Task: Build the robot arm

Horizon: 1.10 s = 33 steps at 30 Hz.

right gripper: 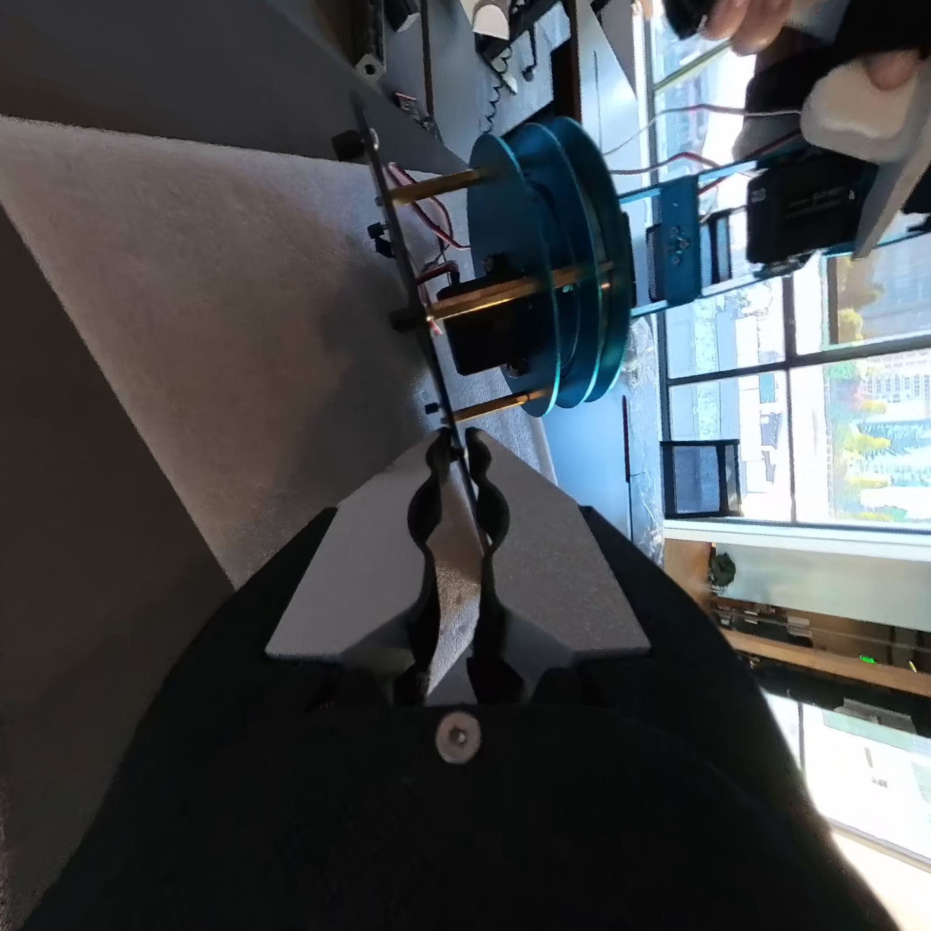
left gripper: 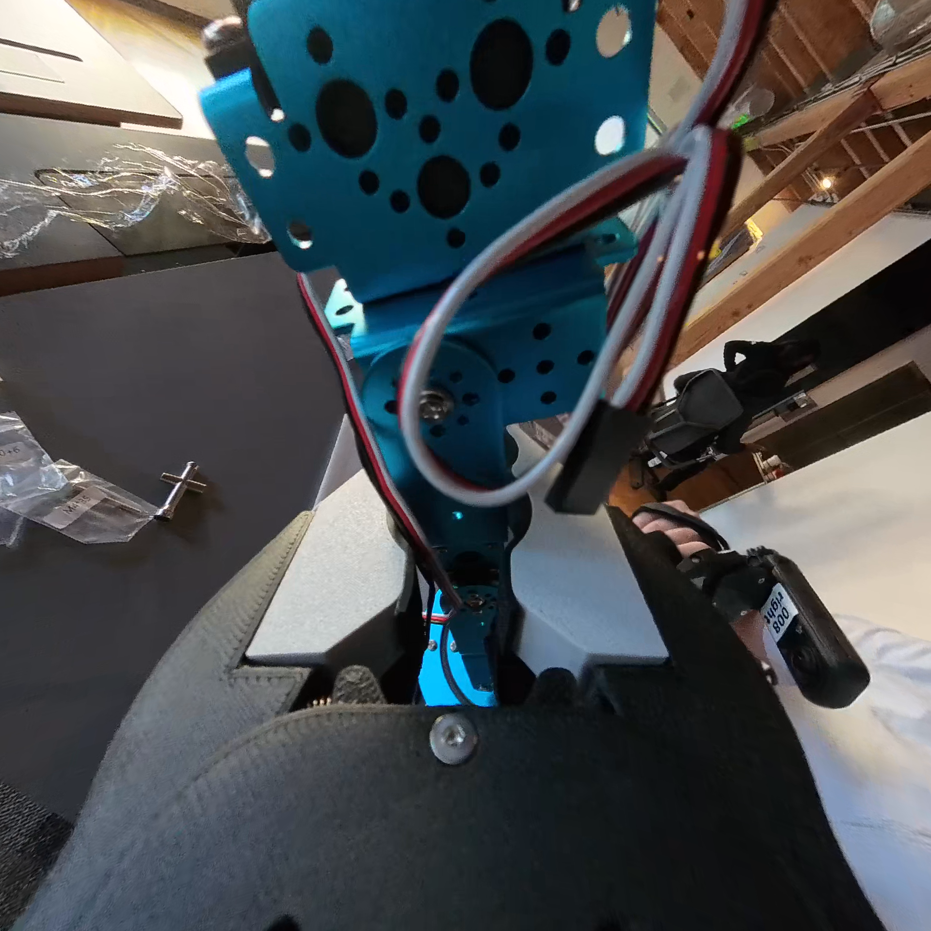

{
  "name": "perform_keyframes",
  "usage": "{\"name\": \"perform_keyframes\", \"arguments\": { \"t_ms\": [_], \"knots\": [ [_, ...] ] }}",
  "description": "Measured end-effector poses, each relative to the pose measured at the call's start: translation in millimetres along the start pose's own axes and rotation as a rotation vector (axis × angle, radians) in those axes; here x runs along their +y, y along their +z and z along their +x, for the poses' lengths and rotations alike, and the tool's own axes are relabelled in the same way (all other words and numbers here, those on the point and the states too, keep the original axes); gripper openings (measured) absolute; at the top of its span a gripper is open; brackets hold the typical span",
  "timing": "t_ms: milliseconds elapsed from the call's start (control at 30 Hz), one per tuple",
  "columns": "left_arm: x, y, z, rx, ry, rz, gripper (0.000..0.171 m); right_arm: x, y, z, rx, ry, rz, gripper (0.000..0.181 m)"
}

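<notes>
Clamped on both sides, the blue metal arm assembly (left gripper: 433,383) sits between the left gripper (left gripper: 456,509) fingers, its lower bracket wedged deep in the gap while the perforated blue plate (left gripper: 428,131) rises beyond the tips. Red, black and grey ribbon wires (left gripper: 504,312) loop in front of it and end in a black connector (left gripper: 584,458). Off to the left on the dark worktop (left gripper: 176,362) lie a small silver cross-shaped wrench (left gripper: 181,486) and clear plastic bags (left gripper: 65,496) with white stickers; their printing is small and I leave it unread. At the right edge the other gripper's camera (left gripper: 806,640) shows, wearing a white label.

From the right wrist view, the right gripper (right gripper: 456,443) pinches the thin black base plate (right gripper: 403,282) edge-on at its tips, jaws nearly together around it. Brass standoffs (right gripper: 483,302) run from that plate to stacked blue discs (right gripper: 554,267), with a black servo (right gripper: 483,332) between them. Beyond the discs the blue arm reaches toward a person's hand (right gripper: 856,75) at the upper right corner. A grey surface (right gripper: 201,302) lies behind the base plate.
</notes>
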State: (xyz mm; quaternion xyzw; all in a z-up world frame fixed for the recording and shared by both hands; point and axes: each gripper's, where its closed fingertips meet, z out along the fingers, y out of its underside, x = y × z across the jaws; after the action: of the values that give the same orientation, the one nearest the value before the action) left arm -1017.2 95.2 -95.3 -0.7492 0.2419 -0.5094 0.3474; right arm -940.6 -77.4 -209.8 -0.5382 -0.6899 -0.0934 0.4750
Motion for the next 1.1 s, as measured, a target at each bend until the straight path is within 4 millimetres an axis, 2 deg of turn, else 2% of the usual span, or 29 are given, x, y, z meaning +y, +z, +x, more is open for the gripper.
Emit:
{"name": "perform_keyframes", "arguments": {
  "t_ms": [100,267,533,600,800,1000,1100],
  "knots": [
    [0.7,0.9,-1.0,0.0,-0.014,0.001,0.026,-0.1,3.2,-4.3,-0.046,-0.032,0.009,0.008],
    [0.0,0.2,0.5,-0.018,0.018,0.006,0.026,-2.2,5.2,-2.3,-0.04,-0.056,0.047,0.002],
    [-0.4,-2.6,4.1,-0.028,0.031,0.028,0.026,-4.0,11.3,0.6,-0.104,-0.004,0.053,0.01],
    [-0.6,-2.6,4.9,-0.036,0.035,0.033,0.026,-4.7,12.5,-7.0,-0.171,-0.017,0.055,0.0],
    [-0.8,-4.2,5.9,-0.048,0.038,0.049,0.026,-4.8,14.8,-4.7,-0.073,-0.108,0.074,0.001],
    [-1.3,-4.8,3.4,-0.05,0.041,0.05,0.026,-3.3,17.3,-2.9,-0.075,-0.124,0.038,0.002],
    [-1.7,-2.5,-0.9,-0.043,0.027,0.046,0.026,-2.6,25.4,-6.2,-0.117,-0.096,-0.016,0.003]
  ]
}}
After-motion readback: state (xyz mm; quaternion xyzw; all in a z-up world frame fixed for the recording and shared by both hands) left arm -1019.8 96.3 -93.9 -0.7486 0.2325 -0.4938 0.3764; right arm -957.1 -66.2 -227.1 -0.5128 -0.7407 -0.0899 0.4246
